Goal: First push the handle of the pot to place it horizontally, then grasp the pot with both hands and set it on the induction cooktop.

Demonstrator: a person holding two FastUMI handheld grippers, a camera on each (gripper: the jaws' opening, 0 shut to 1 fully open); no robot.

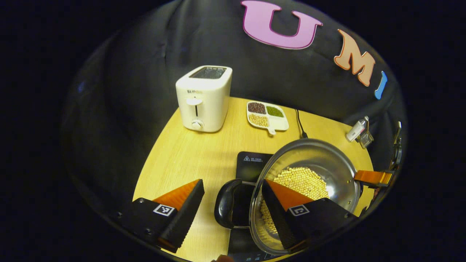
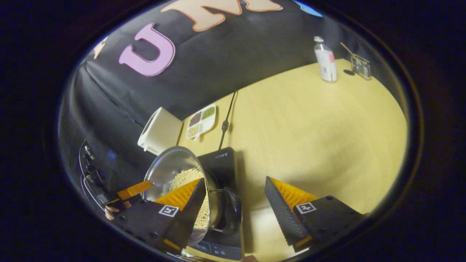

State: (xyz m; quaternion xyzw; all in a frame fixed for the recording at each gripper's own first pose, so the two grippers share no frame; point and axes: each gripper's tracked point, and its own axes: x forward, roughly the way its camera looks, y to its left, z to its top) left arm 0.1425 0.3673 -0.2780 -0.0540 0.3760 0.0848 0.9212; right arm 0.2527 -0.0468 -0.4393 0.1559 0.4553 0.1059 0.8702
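In the left gripper view, the left gripper (image 1: 233,198) sits closest, its fingers spread wide: one finger over the bare tabletop (image 1: 189,153), the other reaching over the rim into the pot (image 1: 309,182). The pot's dark handle (image 1: 227,203) lies in the gap between the two fingers, with neither finger pressing on it. The pot is a shiny steel one holding pale soybeans (image 1: 302,182), and it is over the black induction cooktop (image 1: 251,165), tilted in this view; whether its base rests flat on the cooktop cannot be told. At the pot's far side, the tip of the other gripper's finger shows at the rim.

In the right gripper view, the right gripper (image 2: 235,202) is likewise spread apart, one finger over the pot's rim above the soybeans, the other over the tabletop, with the pot's second handle (image 2: 231,211) between them and ungripped.

Farther back on the tabletop stand a white toaster (image 1: 204,98) and, just beside it, a white divided dish (image 1: 267,116) with dark, green and pale beans. A black power cord (image 1: 300,125) runs from the cooktop toward the wall. Near the far edge are a small white bottle (image 2: 326,60) and a small clear holder (image 2: 360,65).
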